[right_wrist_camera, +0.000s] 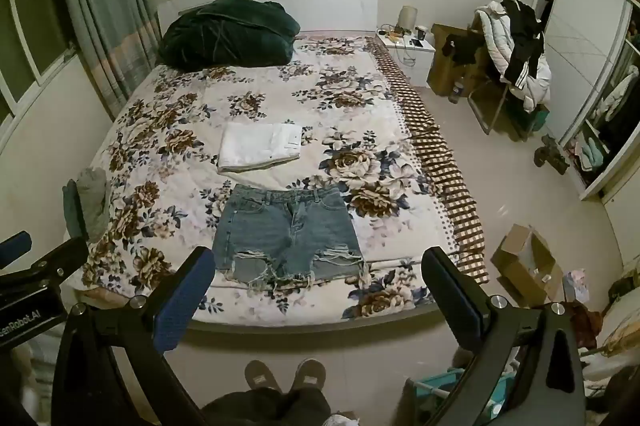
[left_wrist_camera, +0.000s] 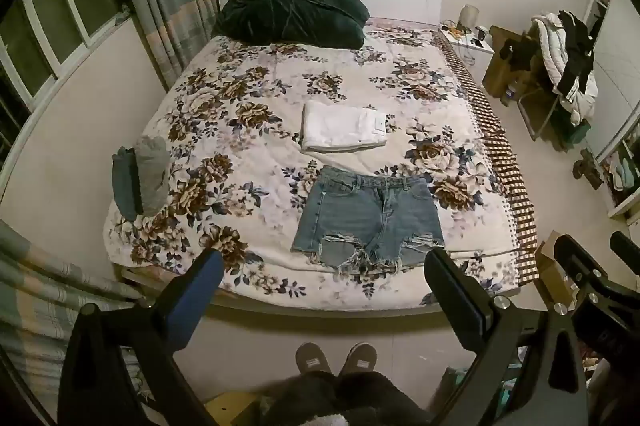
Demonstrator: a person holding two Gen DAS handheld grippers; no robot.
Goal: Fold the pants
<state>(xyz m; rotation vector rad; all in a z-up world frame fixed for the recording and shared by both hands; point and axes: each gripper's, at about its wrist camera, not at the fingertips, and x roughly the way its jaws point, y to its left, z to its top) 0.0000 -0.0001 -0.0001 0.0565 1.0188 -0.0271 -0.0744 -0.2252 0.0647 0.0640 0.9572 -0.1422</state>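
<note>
Blue denim shorts (left_wrist_camera: 370, 216) with frayed hems lie flat and spread out near the foot of the floral bed (left_wrist_camera: 248, 97), waistband toward the headboard. They also show in the right wrist view (right_wrist_camera: 286, 230). A folded white garment (left_wrist_camera: 344, 125) lies just beyond them, also in the right wrist view (right_wrist_camera: 260, 147). My left gripper (left_wrist_camera: 324, 266) is open and empty, held over the bed's foot edge, short of the shorts' hems. My right gripper (right_wrist_camera: 320, 266) is open and empty at the same distance from the shorts.
A dark green duvet bundle (left_wrist_camera: 292, 11) lies at the headboard. Grey and teal folded clothes (left_wrist_camera: 140, 177) sit at the bed's left edge. A cardboard box (right_wrist_camera: 524, 266) stands on the floor to the right. A chair piled with clothes (right_wrist_camera: 512, 49) and a nightstand (right_wrist_camera: 408, 51) stand beyond.
</note>
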